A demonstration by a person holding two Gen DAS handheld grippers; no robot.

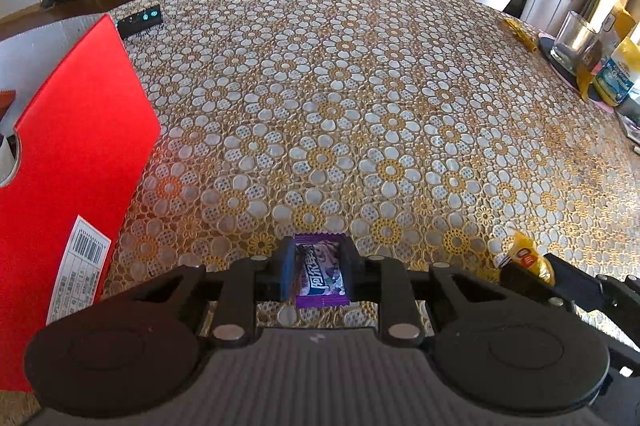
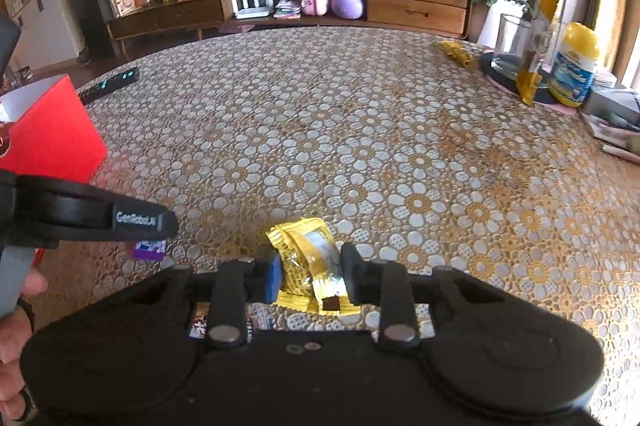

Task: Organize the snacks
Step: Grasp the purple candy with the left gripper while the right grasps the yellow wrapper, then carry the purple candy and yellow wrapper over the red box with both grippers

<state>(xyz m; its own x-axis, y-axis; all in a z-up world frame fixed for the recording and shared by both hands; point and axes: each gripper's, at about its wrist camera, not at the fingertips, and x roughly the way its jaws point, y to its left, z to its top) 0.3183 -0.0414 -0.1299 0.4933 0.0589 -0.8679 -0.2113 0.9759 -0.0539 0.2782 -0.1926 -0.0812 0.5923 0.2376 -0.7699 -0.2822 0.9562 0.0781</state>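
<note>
Clamped in the left gripper (image 1: pixel 315 272), a purple candy wrapper (image 1: pixel 321 273) lay on the floral tablecloth (image 1: pixel 360 97), long axis pointing away, right of the red box (image 1: pixel 76 161). Farther right of that box, the right gripper (image 2: pixel 310 276) pinched a crumpled yellow snack packet (image 2: pixel 308 258).

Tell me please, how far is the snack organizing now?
Nothing shows as put away yet: the inside of the red box is not visible. In hand: the left gripper is shut on the purple snack, and the right gripper on the yellow snack. Left: another yellow packet lies far across the table.
</note>
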